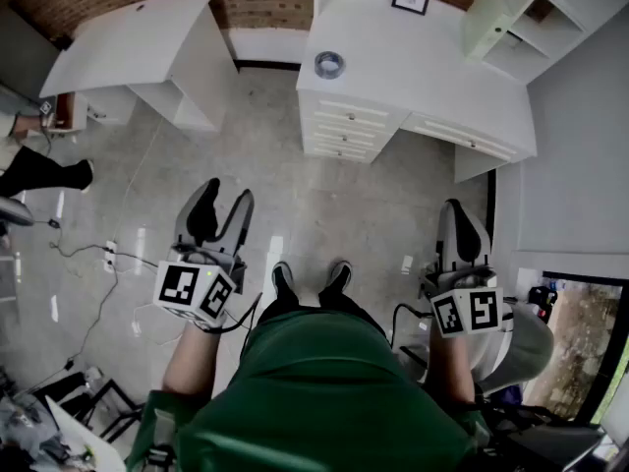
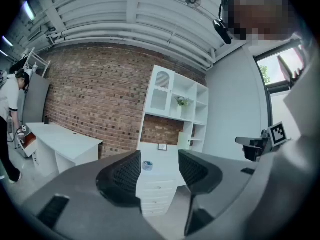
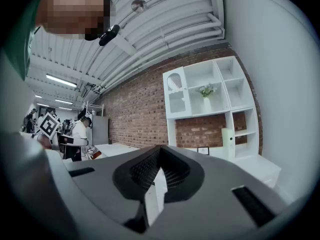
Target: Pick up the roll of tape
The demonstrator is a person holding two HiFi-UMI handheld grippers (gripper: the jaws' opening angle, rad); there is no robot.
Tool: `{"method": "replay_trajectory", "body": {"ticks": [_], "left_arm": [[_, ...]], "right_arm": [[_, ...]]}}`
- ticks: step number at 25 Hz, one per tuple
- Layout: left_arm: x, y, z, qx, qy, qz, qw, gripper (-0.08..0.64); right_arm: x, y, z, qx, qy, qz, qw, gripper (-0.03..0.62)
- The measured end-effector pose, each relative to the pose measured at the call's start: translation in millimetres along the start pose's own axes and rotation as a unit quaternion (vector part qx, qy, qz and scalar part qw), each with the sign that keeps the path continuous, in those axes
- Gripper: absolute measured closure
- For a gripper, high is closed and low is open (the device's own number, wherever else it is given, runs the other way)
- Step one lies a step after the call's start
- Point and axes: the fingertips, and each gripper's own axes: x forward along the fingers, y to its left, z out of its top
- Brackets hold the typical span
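Observation:
The roll of tape (image 1: 329, 64) is a small grey ring lying flat near the front left corner of a white drawer cabinet (image 1: 393, 77) across the floor. In the left gripper view the roll of tape (image 2: 147, 165) shows far off, framed between the jaws. My left gripper (image 1: 221, 205) is held at waist height over the floor, open, with nothing between its fingers. My right gripper (image 1: 462, 226) is held level at the right, shut and empty. In the right gripper view its jaws (image 3: 159, 170) meet at the tips. Both are far from the tape.
A second white desk (image 1: 138, 52) stands at the left against the brick wall. A white shelf unit (image 1: 531, 13) rises at the cabinet's right, with a small picture frame (image 1: 410, 0) beside it. Cables (image 1: 98, 259) trail on the grey floor. Another person (image 1: 34, 170) stands at far left.

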Motion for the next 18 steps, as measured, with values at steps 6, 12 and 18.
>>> {"method": "replay_trajectory", "body": {"ticks": [6,12,18], "left_arm": [[-24,42,-17,-0.012,0.012,0.009,0.9998,0.314],[-38,53,-6,-0.008,-0.001,-0.008,0.9999,0.314],[-41,64,4,-0.004,-0.012,-0.03,0.9995,0.314]], "right_arm": [[11,39,-26,0.002,0.017,0.0,1.0,0.571],[13,63,-22,-0.002,0.009,-0.008,1.0,0.569],[16,76,-14,0.006,0.014,-0.029,0.999,0.539]]}}
